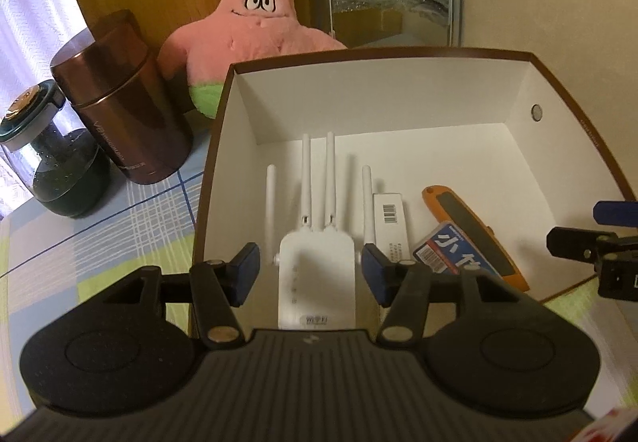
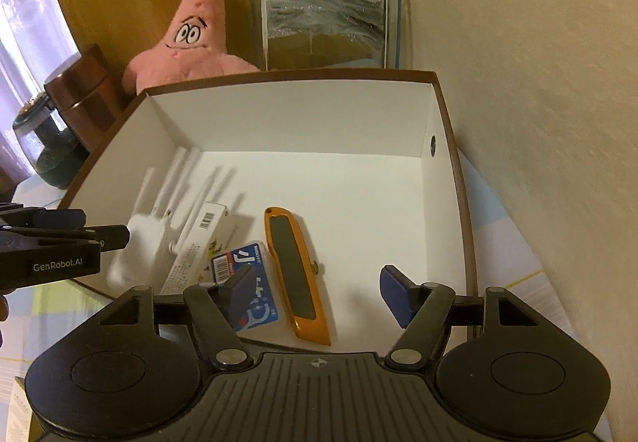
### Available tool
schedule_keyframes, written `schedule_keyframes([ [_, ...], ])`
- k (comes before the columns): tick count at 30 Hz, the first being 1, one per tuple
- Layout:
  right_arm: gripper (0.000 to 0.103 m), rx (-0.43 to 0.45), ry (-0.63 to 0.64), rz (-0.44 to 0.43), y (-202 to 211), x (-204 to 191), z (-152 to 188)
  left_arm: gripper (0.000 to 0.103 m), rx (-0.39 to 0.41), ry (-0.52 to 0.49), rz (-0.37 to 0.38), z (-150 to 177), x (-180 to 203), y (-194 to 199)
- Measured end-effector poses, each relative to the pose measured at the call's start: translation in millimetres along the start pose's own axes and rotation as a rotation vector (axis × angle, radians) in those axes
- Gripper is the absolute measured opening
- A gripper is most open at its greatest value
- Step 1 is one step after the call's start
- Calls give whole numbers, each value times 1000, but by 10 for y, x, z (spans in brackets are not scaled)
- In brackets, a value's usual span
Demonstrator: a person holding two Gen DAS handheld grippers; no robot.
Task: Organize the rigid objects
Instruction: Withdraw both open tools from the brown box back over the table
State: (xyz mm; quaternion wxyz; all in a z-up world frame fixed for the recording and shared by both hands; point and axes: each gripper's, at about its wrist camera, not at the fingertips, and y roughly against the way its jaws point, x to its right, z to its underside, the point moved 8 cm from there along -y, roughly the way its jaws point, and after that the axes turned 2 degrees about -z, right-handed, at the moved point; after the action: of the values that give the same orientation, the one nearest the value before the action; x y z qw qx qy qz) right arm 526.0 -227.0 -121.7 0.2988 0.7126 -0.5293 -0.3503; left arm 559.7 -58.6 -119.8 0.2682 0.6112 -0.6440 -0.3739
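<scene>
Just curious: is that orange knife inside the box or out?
Inside: the orange knife lies flat on the box floor.

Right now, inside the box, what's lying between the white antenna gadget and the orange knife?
A slim white barcode carton and a blue-labelled plastic case lie between the white wifi extender and the orange utility knife, clearest in the right wrist view.

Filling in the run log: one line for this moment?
box: holds wifi extender, utility knife, blue card | left gripper: open over extender | right gripper: open, empty
</scene>
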Motion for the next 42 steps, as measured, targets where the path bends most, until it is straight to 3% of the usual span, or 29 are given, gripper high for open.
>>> schedule_keyframes([
  [22,69,90,13,-58,669,-264,176,53,76,31,49,153,109,870],
  [31,69,112,61,-101,992,-472,418,53,100,60,62,519,63,1328],
  [42,69,62,124,-191,1187,-774,915,53,93,94,38,1098,-87,1790],
])
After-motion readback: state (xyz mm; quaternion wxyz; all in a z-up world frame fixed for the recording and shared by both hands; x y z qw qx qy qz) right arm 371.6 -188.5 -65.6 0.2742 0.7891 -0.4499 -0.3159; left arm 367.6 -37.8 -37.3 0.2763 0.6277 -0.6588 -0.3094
